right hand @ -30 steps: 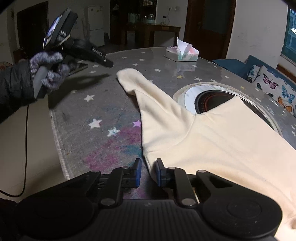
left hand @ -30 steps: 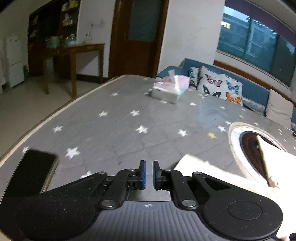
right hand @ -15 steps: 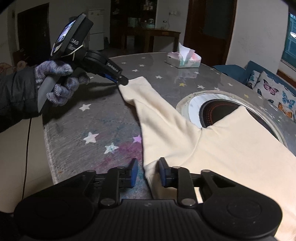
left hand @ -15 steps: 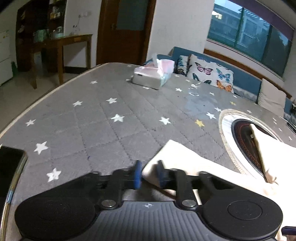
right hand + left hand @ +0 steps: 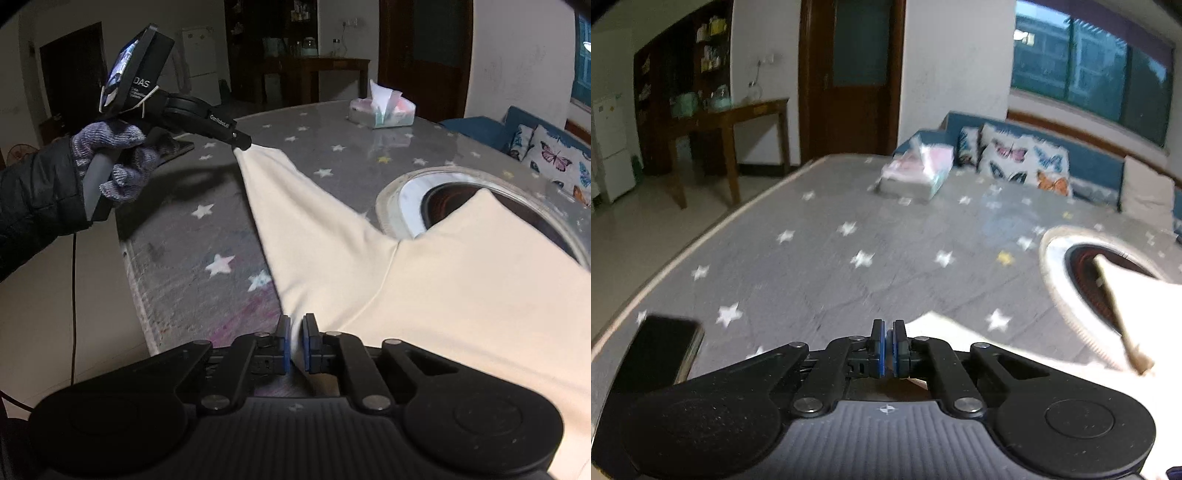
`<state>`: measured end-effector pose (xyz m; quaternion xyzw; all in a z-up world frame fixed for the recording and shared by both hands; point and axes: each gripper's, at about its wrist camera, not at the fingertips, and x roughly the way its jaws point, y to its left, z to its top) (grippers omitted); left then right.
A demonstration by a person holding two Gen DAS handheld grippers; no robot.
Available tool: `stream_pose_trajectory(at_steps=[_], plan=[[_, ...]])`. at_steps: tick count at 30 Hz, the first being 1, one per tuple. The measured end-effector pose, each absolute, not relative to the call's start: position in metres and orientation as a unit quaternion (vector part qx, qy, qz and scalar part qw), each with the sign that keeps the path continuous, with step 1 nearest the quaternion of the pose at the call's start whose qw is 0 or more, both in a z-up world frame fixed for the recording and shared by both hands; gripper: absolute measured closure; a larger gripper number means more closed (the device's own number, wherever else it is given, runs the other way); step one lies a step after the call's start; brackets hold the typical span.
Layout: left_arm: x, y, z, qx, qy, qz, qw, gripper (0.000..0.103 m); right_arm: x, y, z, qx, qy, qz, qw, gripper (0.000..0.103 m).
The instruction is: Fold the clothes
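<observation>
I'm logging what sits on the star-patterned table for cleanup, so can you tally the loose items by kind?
Cream fabric garment: 1
Pink-and-white tissue box: 1
Black smartphone: 1
Total: 3

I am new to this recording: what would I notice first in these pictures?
A cream garment spreads across the star-patterned table, partly over a round cooktop. The left gripper pinches its far sleeve end; the right gripper grips its near edge. A tissue box stands beyond.

The left gripper [image 5: 242,142] reads "DAS" (its arm "GenRobot.AI").
</observation>
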<state>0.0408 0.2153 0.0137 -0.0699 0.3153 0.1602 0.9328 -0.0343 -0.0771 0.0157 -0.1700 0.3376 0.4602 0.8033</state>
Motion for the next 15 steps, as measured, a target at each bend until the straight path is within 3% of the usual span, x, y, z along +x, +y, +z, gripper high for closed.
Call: stream_pose_trajectory(at_steps=[2, 15], plan=[[0.042, 0.216, 0.009, -0.051, 0.324, 0.173, 0.929, 0.099, -0.04, -0.081, 0.022, -0.167, 0.331, 0.471, 0.8, 0.084], [0.044, 0.216, 0.016, -0.033, 0.328, 0.186, 0.926, 0.096, -0.035, -0.183, 0.058, -0.126, 0.343, 0.393, 0.843, 0.074]])
